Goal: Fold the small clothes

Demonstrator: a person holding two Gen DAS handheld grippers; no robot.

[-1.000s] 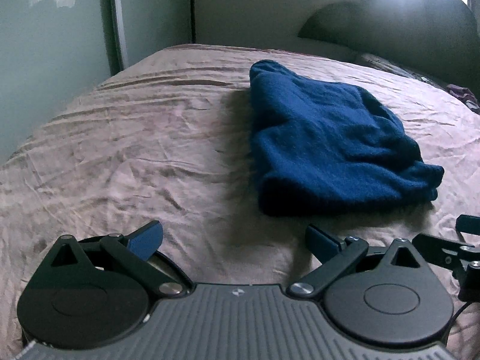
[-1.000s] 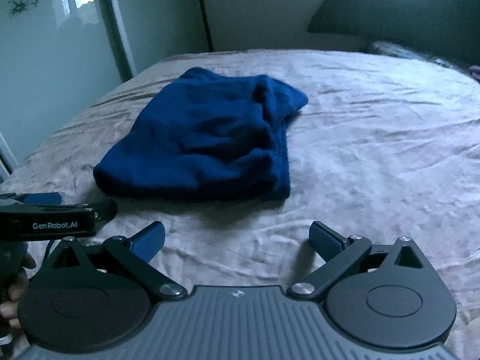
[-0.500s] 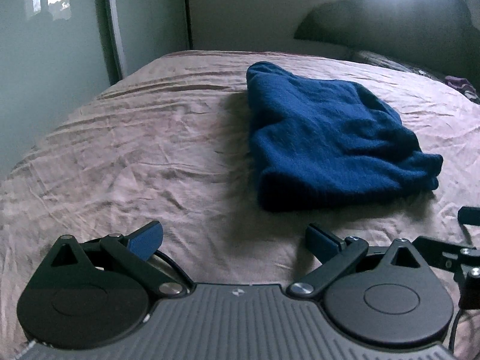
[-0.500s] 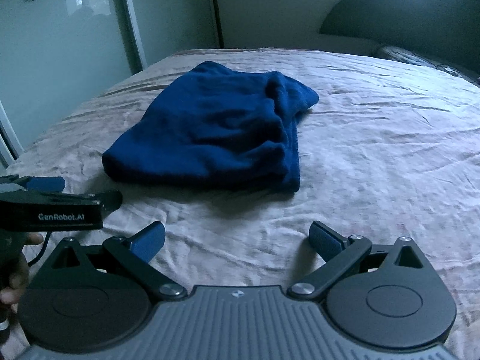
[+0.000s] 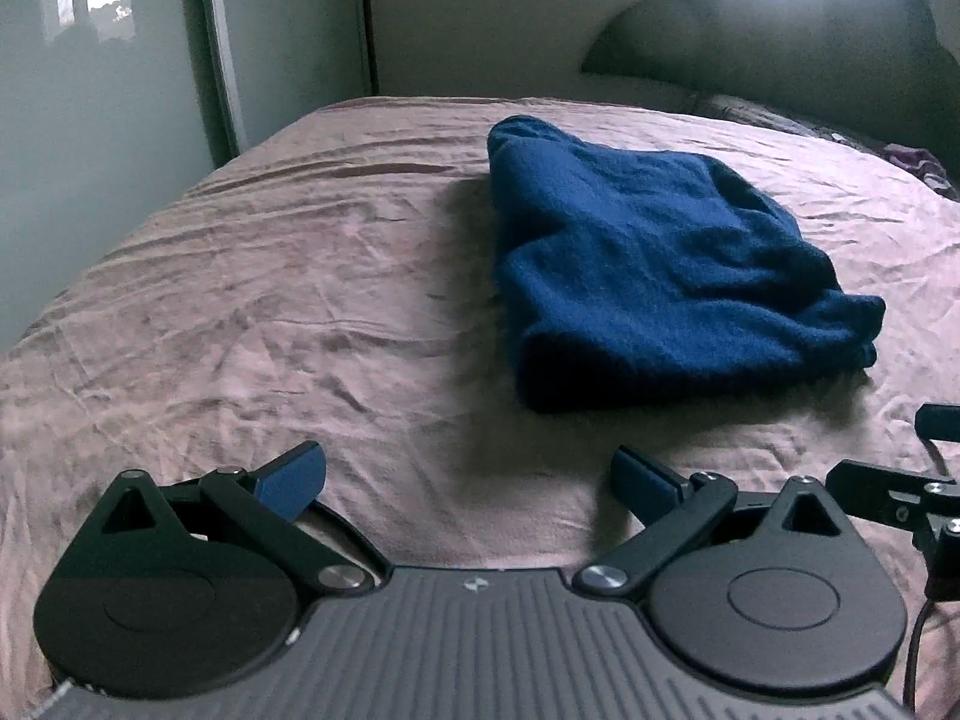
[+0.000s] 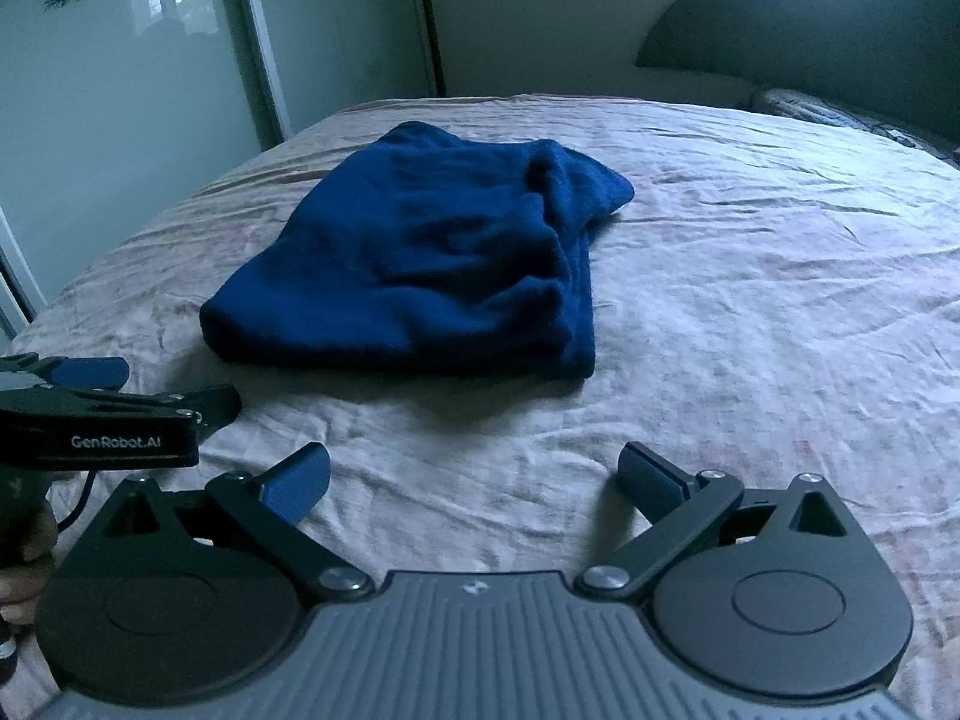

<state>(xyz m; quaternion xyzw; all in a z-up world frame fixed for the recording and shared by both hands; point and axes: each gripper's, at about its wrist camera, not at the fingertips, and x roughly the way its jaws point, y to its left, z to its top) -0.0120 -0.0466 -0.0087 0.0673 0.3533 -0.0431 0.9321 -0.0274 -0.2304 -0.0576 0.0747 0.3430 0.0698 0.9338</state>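
Note:
A dark blue fleece garment [image 5: 654,276] lies folded in a thick bundle on the pinkish bedsheet [image 5: 288,312]. It also shows in the right wrist view [image 6: 432,258], ahead and a little left. My left gripper [image 5: 468,477] is open and empty, low over the sheet, short of the garment's near edge. My right gripper [image 6: 474,477] is open and empty, also short of the garment. The left gripper's body [image 6: 102,420] shows at the left edge of the right wrist view, and the right gripper's finger [image 5: 888,486] at the right edge of the left wrist view.
A pale wardrobe door [image 6: 120,96] stands beyond the bed's left side. A dark headboard [image 5: 768,42] and a pillow [image 6: 828,114] are at the far right. The wrinkled sheet spreads wide around the garment.
Both grippers have drawn back and risen slightly, so the garment sits a little farther off in both views. Both stay open. The garment has not moved.

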